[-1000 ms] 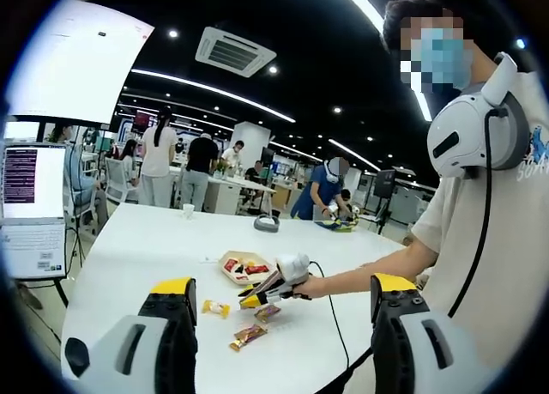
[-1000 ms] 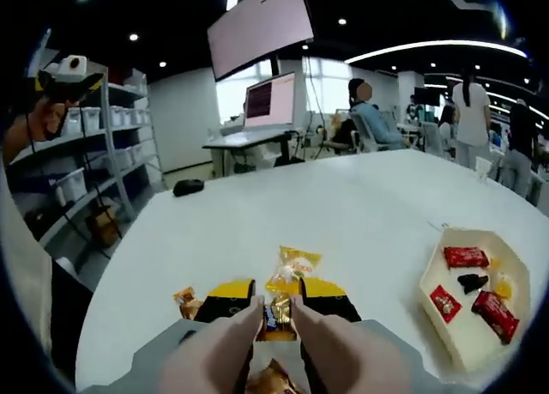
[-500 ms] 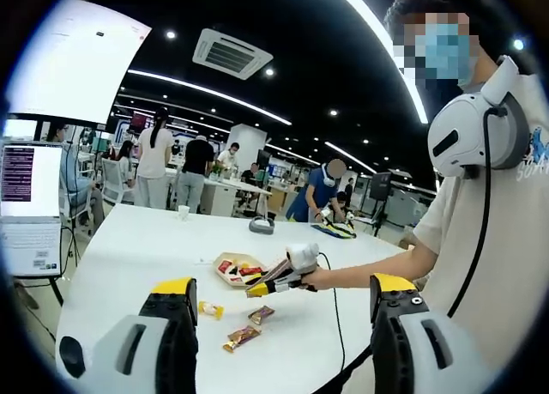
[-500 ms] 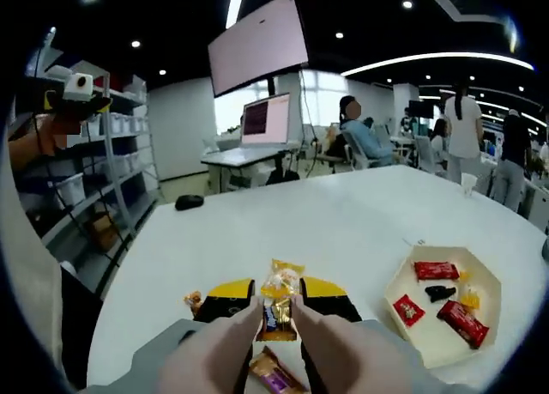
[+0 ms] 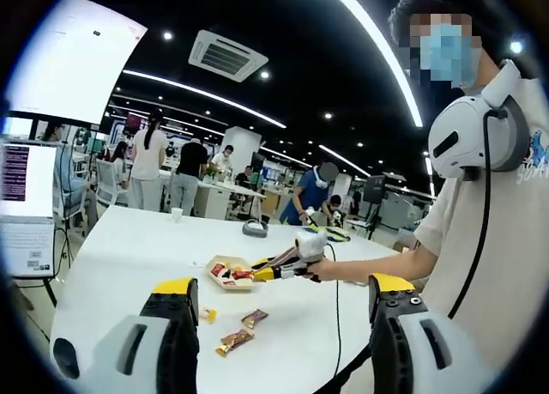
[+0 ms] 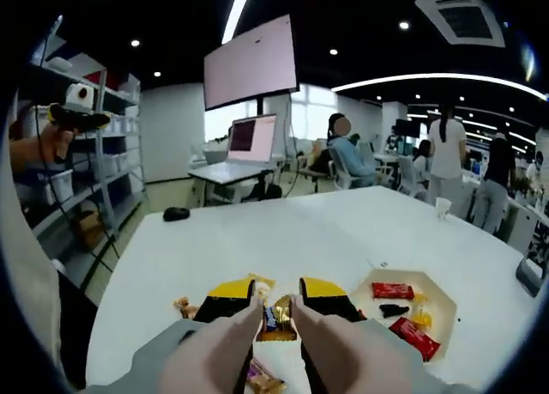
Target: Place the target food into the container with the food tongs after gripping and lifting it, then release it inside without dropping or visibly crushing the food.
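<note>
Pinching a wrapped candy (image 6: 276, 319), right tongs (image 6: 276, 301) near tray (image 6: 442, 312); left tongs (image 5: 279, 300) wide.

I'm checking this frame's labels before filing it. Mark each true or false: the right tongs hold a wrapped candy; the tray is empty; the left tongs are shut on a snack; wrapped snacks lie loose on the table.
1. The right tongs hold a wrapped candy. True.
2. The tray is empty. False: it holds red-wrapped pieces and a dark one.
3. The left tongs are shut on a snack. False: they are open, holding nothing, raised well above the table.
4. Wrapped snacks lie loose on the table. True.
</note>
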The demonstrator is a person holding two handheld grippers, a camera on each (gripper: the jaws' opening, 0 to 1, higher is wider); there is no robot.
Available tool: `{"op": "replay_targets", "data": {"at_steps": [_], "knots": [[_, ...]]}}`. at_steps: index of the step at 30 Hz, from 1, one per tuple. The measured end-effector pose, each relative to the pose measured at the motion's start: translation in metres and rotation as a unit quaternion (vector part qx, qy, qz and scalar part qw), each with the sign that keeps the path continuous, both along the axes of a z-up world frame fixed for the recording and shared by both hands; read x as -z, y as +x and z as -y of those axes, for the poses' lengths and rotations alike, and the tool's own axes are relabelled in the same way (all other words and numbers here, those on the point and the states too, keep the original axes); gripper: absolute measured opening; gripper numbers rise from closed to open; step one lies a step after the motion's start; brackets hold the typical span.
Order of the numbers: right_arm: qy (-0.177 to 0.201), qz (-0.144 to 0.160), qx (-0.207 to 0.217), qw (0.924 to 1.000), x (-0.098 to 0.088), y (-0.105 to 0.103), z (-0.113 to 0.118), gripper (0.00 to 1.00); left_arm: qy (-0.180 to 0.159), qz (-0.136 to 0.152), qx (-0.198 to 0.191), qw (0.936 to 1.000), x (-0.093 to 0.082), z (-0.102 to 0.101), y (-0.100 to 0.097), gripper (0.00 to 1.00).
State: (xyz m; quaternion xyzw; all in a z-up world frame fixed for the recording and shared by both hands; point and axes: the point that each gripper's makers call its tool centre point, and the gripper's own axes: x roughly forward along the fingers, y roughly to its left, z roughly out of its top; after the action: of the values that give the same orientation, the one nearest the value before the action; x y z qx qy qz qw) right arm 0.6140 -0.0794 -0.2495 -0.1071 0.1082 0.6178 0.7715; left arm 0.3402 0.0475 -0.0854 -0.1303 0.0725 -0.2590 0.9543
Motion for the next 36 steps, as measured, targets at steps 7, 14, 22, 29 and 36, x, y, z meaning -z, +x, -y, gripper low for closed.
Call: {"op": "replay_targets", "data": {"at_steps": [7,14,22,29,36], "knots": [[-0.001,0.018,0.007,0.9998,-0.018,0.011,0.007,0.19,-0.007,0.003,-0.006,1.0000,0.002,-0.003,-0.002,0.82],[0.002,0.035,0.020,0.9992,-0.035,0.030,0.016,0.19,-0.008,0.002,0.002,1.0000,0.003,0.002,0.000,0.81],[0.018,0.055,0.034,0.9977,-0.060,0.049,0.022,0.19,-0.012,0.001,-0.007,0.9999,0.001,-0.002,-0.004,0.81],[0.004,0.068,0.043,0.9968,-0.061,0.069,0.025,0.19,-0.011,-0.001,-0.012,0.9999,0.001,-0.005,-0.008,0.81],[-0.011,0.071,0.044,0.9965,-0.057,0.081,0.029,0.19,-0.014,-0.006,-0.018,0.9997,0.005,-0.010,-0.012,0.81]]}}
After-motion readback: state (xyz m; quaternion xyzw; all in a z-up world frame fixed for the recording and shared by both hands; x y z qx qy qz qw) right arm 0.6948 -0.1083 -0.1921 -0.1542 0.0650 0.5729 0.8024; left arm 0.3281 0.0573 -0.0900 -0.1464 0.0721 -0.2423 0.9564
